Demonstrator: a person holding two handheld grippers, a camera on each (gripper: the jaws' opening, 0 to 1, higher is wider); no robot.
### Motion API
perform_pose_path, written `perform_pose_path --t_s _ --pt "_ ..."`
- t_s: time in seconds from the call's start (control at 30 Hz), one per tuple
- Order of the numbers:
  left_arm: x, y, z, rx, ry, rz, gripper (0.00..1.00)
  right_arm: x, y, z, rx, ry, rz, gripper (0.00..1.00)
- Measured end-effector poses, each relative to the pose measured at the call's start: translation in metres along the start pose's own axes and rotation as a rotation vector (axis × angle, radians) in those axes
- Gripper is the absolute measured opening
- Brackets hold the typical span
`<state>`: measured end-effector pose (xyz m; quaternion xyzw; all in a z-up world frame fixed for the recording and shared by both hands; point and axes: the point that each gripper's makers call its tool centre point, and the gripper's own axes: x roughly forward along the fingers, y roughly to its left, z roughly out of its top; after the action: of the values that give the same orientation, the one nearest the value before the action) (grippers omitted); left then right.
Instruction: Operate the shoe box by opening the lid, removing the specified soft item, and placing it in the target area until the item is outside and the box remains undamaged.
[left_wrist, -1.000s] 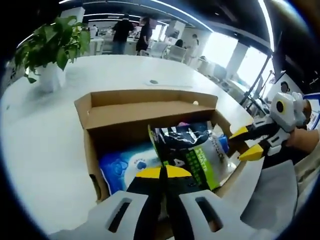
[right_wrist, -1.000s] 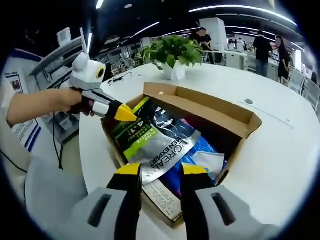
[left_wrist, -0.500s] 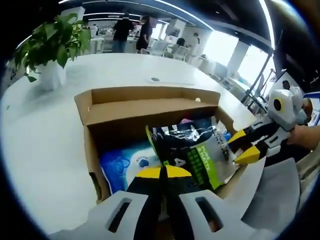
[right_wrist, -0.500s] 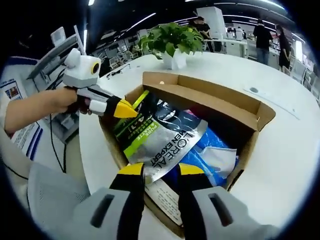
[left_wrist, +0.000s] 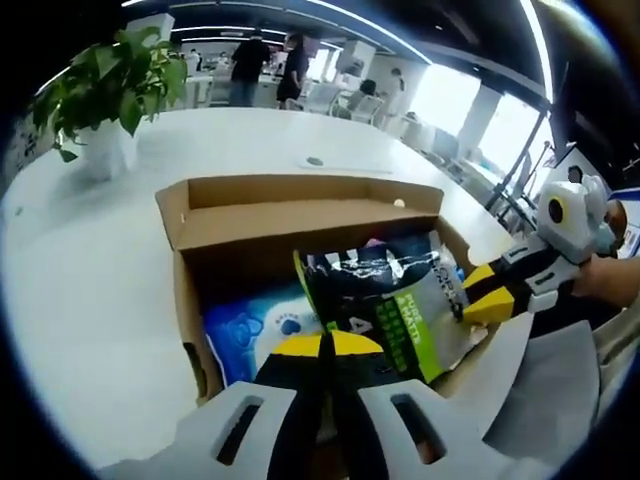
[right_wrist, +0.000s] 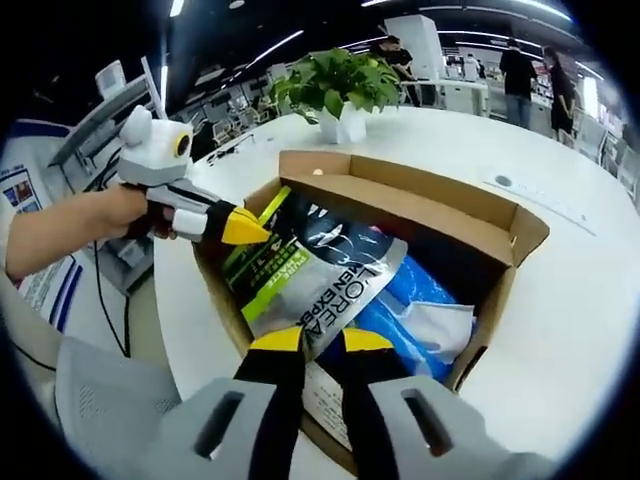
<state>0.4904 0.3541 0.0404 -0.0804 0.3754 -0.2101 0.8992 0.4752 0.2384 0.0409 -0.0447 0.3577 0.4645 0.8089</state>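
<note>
Sitting on a white table (left_wrist: 90, 270), open shoe box (left_wrist: 300, 215), office behind.

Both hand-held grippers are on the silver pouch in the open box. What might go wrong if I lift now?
Two risks.

1. The left hand-held gripper and right hand-held gripper pinch opposite edges of the silver pouch; uneven pulling could crease or tear it.

2. The pouch leans across the cardboard box near its front wall, over a blue packet. Dragging it sideways could catch the wall or pull the blue packet along.
</note>
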Motion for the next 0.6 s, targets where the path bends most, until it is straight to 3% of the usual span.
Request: perform_pose_path --t_s 0.1,0.6 --pt "-0.002 -0.003 0.003 -0.004 -0.009 -0.005 0.0 -0.003 0.001 0.003 -0.001 -0.011 -0.003 0.04" --pt "-0.011 -0.025 0.023 0.029 -0.032 -0.03 0.0 -0.032 -0.008 0.021 0.033 -0.074 -0.024 0.01"
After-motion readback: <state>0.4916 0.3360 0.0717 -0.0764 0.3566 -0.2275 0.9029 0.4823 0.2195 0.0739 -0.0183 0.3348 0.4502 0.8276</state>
